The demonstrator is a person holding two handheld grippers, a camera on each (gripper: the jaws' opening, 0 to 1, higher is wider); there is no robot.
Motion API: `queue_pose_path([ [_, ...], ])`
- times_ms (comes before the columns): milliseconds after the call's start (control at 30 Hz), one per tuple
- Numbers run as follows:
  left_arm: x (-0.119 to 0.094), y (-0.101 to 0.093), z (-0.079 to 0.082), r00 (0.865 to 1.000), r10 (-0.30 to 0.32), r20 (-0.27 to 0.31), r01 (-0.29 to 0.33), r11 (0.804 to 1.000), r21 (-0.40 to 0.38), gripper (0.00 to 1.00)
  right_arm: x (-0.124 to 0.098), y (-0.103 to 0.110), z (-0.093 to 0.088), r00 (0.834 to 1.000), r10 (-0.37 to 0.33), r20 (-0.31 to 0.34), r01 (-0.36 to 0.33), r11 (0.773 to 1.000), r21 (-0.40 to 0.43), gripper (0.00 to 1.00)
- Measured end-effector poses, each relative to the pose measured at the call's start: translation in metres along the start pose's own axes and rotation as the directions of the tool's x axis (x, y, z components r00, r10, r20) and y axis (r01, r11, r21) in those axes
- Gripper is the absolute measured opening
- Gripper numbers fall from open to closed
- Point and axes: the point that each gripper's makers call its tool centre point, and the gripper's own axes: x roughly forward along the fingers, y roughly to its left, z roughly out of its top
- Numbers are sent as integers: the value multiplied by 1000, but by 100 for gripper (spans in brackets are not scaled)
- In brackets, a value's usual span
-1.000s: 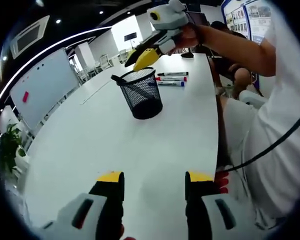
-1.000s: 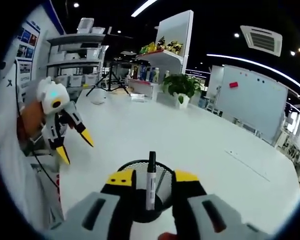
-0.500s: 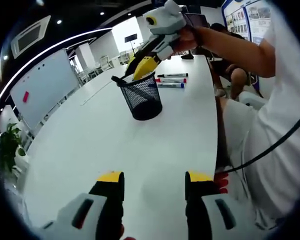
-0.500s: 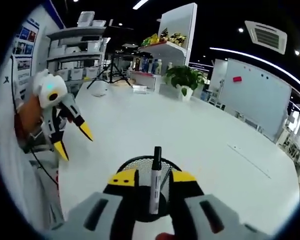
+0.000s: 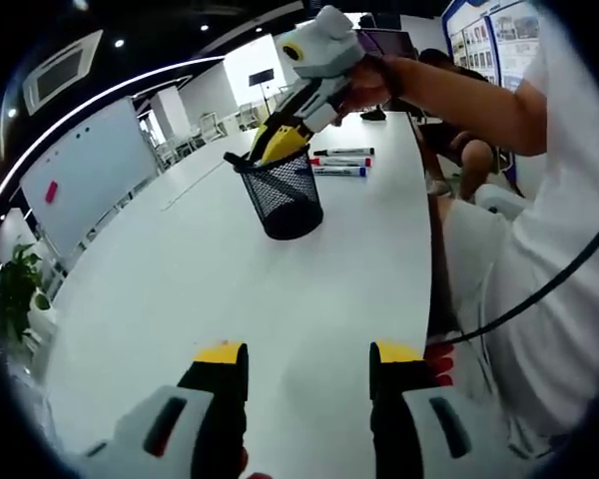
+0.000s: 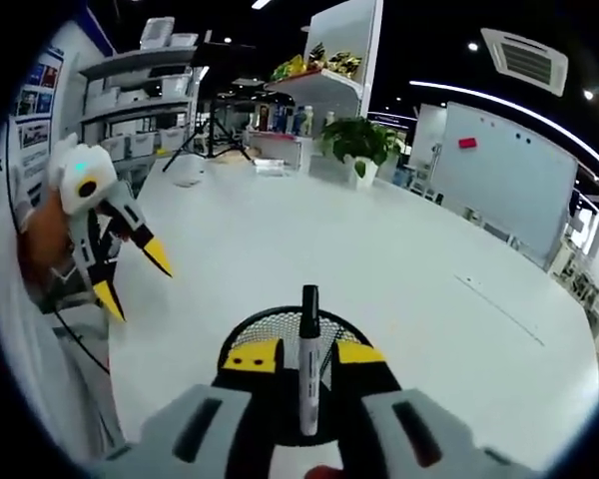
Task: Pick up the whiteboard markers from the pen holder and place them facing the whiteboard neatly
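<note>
Right claw (image 6: 306, 356): poised directly above the mesh holder (image 6: 280, 334), jaws either side of one upright black marker (image 6: 307, 349). The jaws stand close to the marker, with thin gaps visible on both flanks; whether they have bitten yet cannot be told. In the left gripper view the same claw (image 5: 270, 148) is seen with its yellow tips at the holder (image 5: 282, 194) rim.

Left claw (image 5: 307, 361): jaws apart, holding nothing, hovering over bare table (image 5: 230, 289) near the person, well apart from the holder.

Task items: one marker stands in the holder, leaning at the rim. Three markers (image 5: 339, 161) lie side by side on the table just beyond the holder, roughly parallel. The whiteboard (image 5: 85, 175) stands off the table's far side.

Assessment of step in hand: seizing the last marker for extraction.

Recommendations:
- Close on the barrel below the cap, centred between the jaws, so it does not pivot.
- Draw straight up along the marker's axis until the tip clears the rim; a slanted pull is likely to drag or tip the light holder.
- If the holder shifts, steady it with the left claw.
- Lay the marker next to the three, matching their direction and spacing.
</note>
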Motion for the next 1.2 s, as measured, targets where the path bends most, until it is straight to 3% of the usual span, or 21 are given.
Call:
queue_pose_path([
  [400,-1,-4,-1,1000,-14,4,14,1000,9,50,9,-1,-5,999,-6,-34,7,1000,23,13],
  [867,3,-3,-1,1000,-19,3,19,1000,3,50,14,-3,-6,999,-6,-32,7,1000,19,10],
  [1200,3,-4,-1,1000,-25,-6,26,999,20,50,7,0,8,999,-8,43,8,1000,3,9],
])
